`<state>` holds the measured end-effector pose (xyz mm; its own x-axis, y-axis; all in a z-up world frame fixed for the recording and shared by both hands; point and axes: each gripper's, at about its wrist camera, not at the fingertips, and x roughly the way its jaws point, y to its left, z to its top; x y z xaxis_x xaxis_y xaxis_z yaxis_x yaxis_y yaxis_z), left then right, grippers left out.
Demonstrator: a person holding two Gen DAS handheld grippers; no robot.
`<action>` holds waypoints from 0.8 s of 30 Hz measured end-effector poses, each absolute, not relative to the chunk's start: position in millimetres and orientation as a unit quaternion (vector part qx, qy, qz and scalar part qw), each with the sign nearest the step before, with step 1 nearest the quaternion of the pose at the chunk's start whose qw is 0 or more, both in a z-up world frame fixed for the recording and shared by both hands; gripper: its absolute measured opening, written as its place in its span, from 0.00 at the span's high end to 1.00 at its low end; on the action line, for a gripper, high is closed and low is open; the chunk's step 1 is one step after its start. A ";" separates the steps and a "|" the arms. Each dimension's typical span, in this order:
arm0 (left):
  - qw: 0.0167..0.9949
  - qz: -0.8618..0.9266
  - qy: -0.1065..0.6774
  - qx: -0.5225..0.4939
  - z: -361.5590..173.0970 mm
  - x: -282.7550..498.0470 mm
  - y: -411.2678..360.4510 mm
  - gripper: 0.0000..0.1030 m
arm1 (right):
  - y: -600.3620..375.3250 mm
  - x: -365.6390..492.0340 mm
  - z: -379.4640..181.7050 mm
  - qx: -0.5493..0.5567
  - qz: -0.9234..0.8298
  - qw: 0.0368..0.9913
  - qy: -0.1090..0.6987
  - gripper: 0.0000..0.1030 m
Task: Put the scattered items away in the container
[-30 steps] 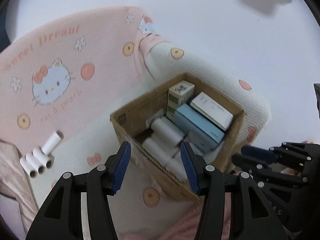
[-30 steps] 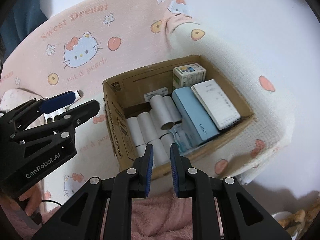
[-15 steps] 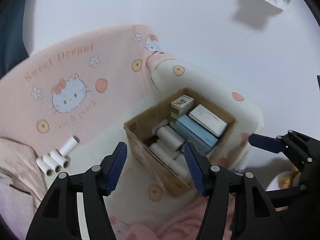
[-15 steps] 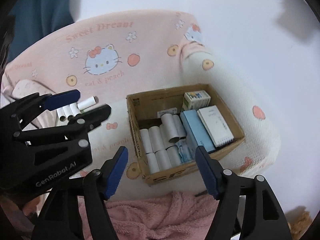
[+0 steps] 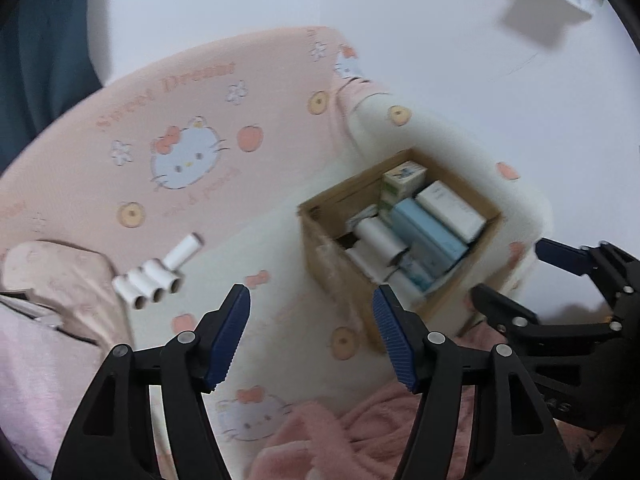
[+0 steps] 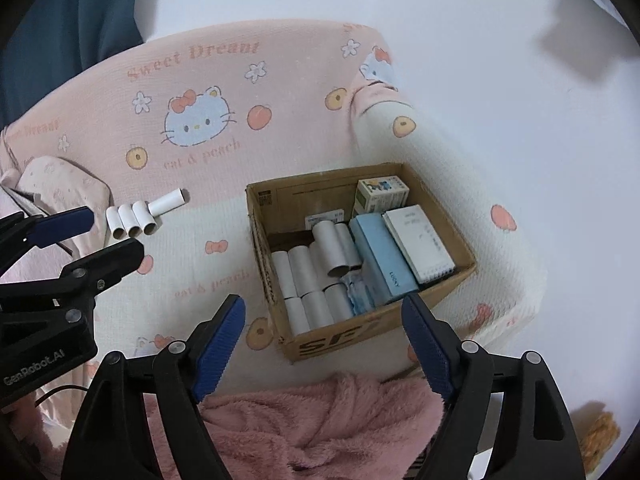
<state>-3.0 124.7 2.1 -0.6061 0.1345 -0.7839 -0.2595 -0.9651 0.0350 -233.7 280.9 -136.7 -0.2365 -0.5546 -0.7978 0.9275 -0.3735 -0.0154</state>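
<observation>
A brown cardboard box [image 6: 448,186] sits on the Hello Kitty bedspread; it also shows in the left wrist view [image 5: 332,264]. It holds several white paper rolls [image 6: 304,268], a blue box [image 6: 380,256], a white notebook [image 6: 420,240] and a small carton [image 6: 382,194]. Several white rolls [image 6: 138,216] lie loose on the bedspread left of the box, seen too in the left wrist view [image 5: 154,276]. My left gripper [image 5: 312,332] is open and empty, above the bedspread between the loose rolls and the box. My right gripper [image 6: 324,348] is open and empty, above the box's near edge.
A pink fluffy blanket [image 6: 320,428] lies at the near edge. A pale pink pillow [image 6: 60,184] lies at the left beside the loose rolls. A white wall [image 6: 520,80] stands behind the bed. A dark blue curtain [image 6: 60,20] hangs at the upper left.
Both grippers have pulled back and up from the box, which now looks smaller. The right gripper has opened wide from nearly shut. The left gripper has swung left toward the loose rolls.
</observation>
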 end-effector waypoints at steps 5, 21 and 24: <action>0.117 0.888 0.064 -0.440 7.6 -4.2 123.0 0.34 | 281.6 -224.6 -134.4 0.375 -0.732 0.511 0.249 0.23; 0.086 0.891 0.095 -0.436 10.2 3.1 129.9 0.32 | 289.4 -204.2 -124.0 0.351 -0.727 0.533 0.254 0.23; 0.090 0.893 0.096 -0.430 12.8 4.5 131.2 0.32 | 290.7 -204.9 -122.9 0.350 -0.729 0.531 0.253 0.22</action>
